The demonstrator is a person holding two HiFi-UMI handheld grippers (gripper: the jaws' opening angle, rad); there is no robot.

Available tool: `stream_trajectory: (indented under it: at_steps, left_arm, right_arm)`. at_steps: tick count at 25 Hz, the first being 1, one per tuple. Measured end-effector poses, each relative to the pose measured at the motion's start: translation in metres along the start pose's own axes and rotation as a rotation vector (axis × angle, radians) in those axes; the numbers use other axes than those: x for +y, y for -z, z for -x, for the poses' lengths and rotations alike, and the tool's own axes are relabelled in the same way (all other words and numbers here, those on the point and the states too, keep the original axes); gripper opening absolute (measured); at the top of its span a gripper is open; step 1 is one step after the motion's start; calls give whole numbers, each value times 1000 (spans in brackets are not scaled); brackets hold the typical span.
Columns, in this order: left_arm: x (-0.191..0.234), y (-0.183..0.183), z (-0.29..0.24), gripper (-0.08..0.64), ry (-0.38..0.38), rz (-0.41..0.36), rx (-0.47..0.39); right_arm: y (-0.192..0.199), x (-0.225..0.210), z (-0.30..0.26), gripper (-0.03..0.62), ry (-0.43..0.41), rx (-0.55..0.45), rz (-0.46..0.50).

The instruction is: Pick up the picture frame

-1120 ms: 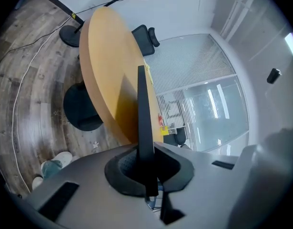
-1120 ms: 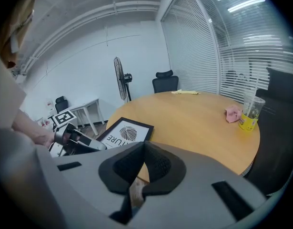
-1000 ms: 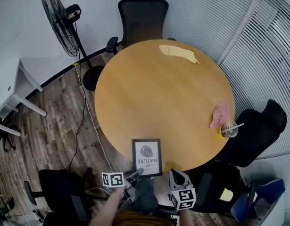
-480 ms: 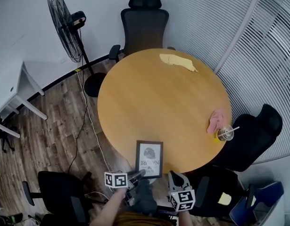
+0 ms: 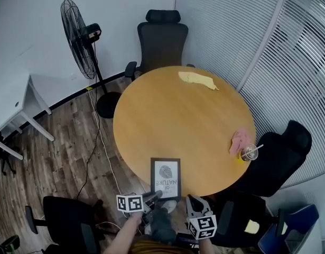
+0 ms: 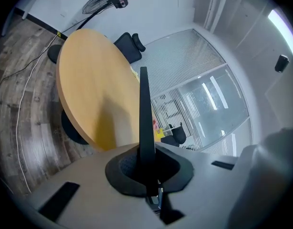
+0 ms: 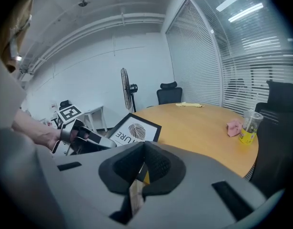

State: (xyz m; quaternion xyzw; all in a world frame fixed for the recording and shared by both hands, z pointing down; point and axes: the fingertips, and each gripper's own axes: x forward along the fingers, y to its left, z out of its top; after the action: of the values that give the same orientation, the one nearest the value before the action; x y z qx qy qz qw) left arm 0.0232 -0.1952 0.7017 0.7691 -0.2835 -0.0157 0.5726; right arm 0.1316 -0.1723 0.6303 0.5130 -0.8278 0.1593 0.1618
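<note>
Left hand-held gripper (image 5: 153, 196): it is closed on the lower left corner of the picture frame (image 5: 165, 177).
Left gripper view: the frame (image 6: 144, 118) is shown only edge-on, as a thin black strip clamped between the dark pads of the left hand-held gripper (image 6: 146, 168).
Right hand-held gripper (image 5: 189, 200): the jaws are brought together with nothing between them (image 7: 144, 163), near the frame's lower right corner and apart from it.
Right gripper view: the frame's face (image 7: 136, 130) is shown, with a black border, a white sheet, an oval lined print and dark lettering. The left hand-held gripper (image 7: 108, 143) is seen at the frame's low corner.
Picture frame: it is held tilted over the near edge of the worktop (image 5: 178, 120). Contact with the wood cannot be told.
Worktop: it is round, smooth and light wood-coloured.
Right rim: a clear cup (image 5: 249, 153) with a straw is set just beside a crumpled pink cloth (image 5: 238, 139).
Far side: a flat yellow cloth (image 5: 196, 79) is laid there.
Beyond: a black chair (image 5: 162, 36) and a standing fan (image 5: 77, 38) are seen.
</note>
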Motion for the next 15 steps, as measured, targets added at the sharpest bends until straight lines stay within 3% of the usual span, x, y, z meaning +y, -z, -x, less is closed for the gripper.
stream_trajectory:
  at_steps: [8,15]
  left_arm:
    - [-23,-6,16,34,-8,-68,-22]
    - [-45,-6,32,34,-3,-112,-32]
  right_arm:
    - [-18,3,18,12,84,-75,16]
    - [-25,14,35,12,104,-127,4]
